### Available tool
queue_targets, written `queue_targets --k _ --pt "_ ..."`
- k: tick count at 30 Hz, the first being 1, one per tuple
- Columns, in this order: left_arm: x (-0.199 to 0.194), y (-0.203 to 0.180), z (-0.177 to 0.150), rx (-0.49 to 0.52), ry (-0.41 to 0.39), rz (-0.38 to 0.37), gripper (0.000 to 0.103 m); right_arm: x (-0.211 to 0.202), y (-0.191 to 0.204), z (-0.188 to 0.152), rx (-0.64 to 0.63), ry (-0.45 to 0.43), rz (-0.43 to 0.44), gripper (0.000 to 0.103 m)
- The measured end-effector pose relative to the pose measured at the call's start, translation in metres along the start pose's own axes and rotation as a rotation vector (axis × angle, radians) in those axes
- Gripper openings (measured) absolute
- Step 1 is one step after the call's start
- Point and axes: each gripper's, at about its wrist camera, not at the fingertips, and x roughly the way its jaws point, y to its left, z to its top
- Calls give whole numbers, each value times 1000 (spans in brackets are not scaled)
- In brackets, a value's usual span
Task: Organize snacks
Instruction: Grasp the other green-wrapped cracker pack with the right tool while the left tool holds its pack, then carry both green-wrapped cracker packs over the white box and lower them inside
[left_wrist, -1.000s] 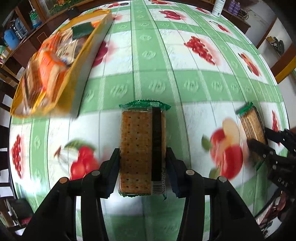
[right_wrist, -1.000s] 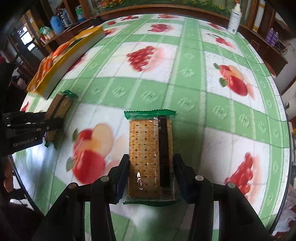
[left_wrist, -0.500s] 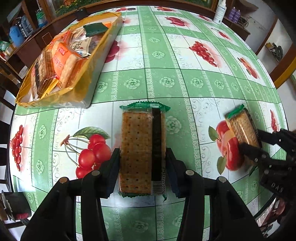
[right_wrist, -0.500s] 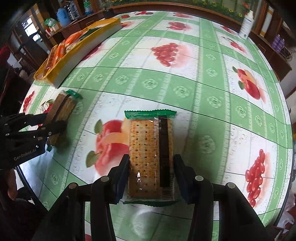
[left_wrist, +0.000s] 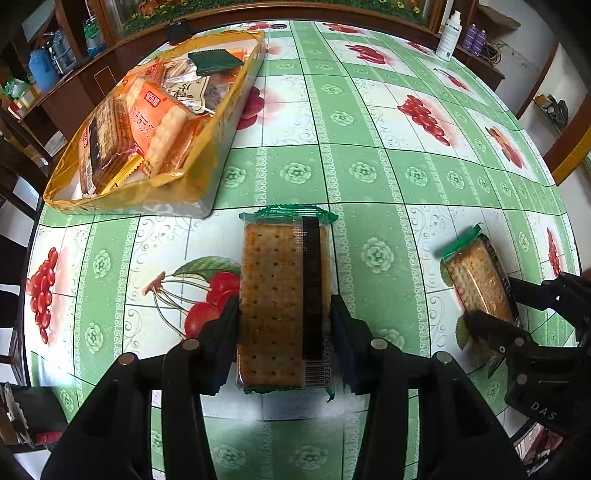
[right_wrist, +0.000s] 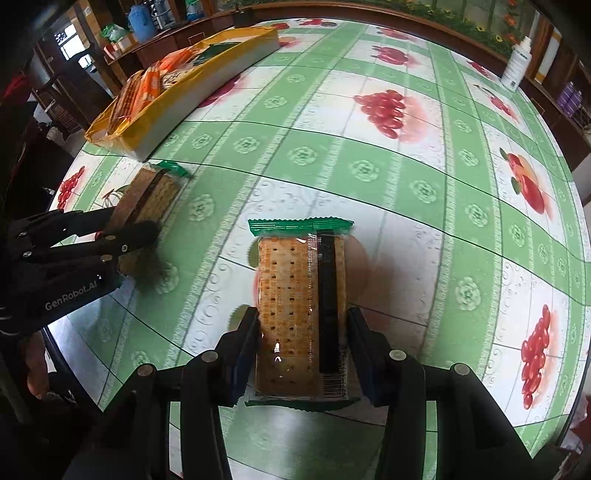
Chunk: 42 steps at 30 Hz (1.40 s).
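My left gripper is shut on a green-wrapped cracker pack and holds it above the table. My right gripper is shut on a second green-wrapped cracker pack. Each gripper with its pack shows in the other view: the right one in the left wrist view, the left one in the right wrist view. A yellow snack box with several packets stands ahead and to the left of my left gripper; it also shows in the right wrist view.
The round table has a green and white fruit-print cloth. A white bottle stands at its far right edge. Dark wooden cabinets surround the table. The table's near edge lies just below both grippers.
Both grippers have moved back toward the near edge and a little higher with their packs. The yellow box now shows its contents more fully.
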Motion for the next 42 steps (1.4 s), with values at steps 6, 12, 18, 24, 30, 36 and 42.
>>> queue_targets --k 6,12,18,24,30,36,42 --pt "1 2 1 11 -7 3 45 2 6 3 11 -2 10 48" --pt "2 4 3 17 -7 3 45 2 7 3 22 -2 18 48" --pt "0 7 4 15 -14 4 45 1 9 5 35 -5 44 48" --pt "-7 12 5 14 -38 4 45 -1 18 16 35 -13 78 48" --pt "-10 20 9 -3 -35 -7 45 -9 32 30 7 -43 88 48" --pt "-14 20 10 2 -42 -15 45 -16 43 43 -20 -67 86 48" --pt "-30 21 19 -6 -78 -39 45 -24 48 54 -38 -90 90 48"
